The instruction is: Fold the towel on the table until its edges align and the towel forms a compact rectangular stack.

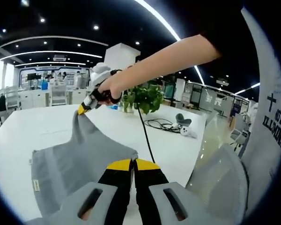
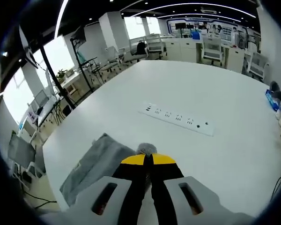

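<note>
The grey towel (image 1: 79, 159) lay spread near the front edge of the white table (image 1: 42, 129). The left gripper (image 1: 132, 164) was closed on the towel's near corner. In the left gripper view, the right gripper (image 1: 83, 108), held in a hand (image 1: 110, 89), pinched the far corner and lifted it off the table. A power strip (image 2: 177, 117) lay mid-table, and a potted plant (image 1: 147, 97) stood near its far edge.
</note>
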Available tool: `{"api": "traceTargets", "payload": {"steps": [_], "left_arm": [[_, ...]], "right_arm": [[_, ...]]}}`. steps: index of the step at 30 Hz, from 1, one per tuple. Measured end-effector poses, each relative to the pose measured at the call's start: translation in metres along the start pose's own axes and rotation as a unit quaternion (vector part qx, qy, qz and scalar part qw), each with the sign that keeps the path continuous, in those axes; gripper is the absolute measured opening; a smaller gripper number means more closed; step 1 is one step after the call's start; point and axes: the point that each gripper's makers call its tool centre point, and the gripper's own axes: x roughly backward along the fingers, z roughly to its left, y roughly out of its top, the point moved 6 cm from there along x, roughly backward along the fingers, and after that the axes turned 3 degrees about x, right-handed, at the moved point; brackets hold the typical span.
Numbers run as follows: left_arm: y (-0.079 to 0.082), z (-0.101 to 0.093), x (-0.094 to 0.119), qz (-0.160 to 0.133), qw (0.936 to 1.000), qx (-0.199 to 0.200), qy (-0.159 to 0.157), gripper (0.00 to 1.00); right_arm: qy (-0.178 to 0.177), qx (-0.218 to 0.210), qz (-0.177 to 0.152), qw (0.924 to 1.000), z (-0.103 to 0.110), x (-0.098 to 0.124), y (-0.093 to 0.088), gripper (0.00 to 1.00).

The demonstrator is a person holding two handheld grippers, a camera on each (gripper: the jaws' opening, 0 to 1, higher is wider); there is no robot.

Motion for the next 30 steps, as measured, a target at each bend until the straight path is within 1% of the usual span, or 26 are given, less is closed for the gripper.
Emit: {"api": "traceTargets", "payload": {"steps": [2,6,11,13,16,21,26,30], "left_arm": [[0.0,0.002,0.005,-0.002,1.0,0.0,0.003,0.02],[0.001,0.002,0.011,-0.005,0.9999,-0.002,0.009,0.02],[0.002,0.004,0.019,-0.01,0.9997,0.005,0.02,0.02],[0.002,0.007,0.022,-0.013,0.9995,0.008,0.026,0.02],[0.002,0.009,0.027,-0.016,0.9992,0.012,0.035,0.02],[-0.001,0.013,0.034,-0.016,0.9986,0.017,0.047,0.02],[-0.005,0.02,0.045,-0.023,0.9968,0.033,0.069,0.02],[-0.011,0.026,0.053,-0.019,0.9954,0.039,0.085,0.02]], "right_arm": [[0.001,-0.003,-0.002,1.0,0.001,0.0,0.001,0.0],[0.006,-0.022,-0.01,0.9997,0.005,0.0,0.005,0.0],[0.013,-0.037,-0.017,0.9991,0.011,-0.002,0.01,0.0],[0.024,-0.062,-0.028,0.9974,0.017,-0.005,0.013,0.0],[0.032,-0.075,-0.034,0.9961,0.025,-0.009,0.017,0.0],[0.039,-0.071,-0.033,0.9962,0.035,-0.018,0.024,0.0],[0.045,-0.069,-0.032,0.9961,0.047,-0.024,0.027,0.0],[0.05,-0.066,-0.029,0.9962,0.057,-0.03,0.029,0.0]]}}
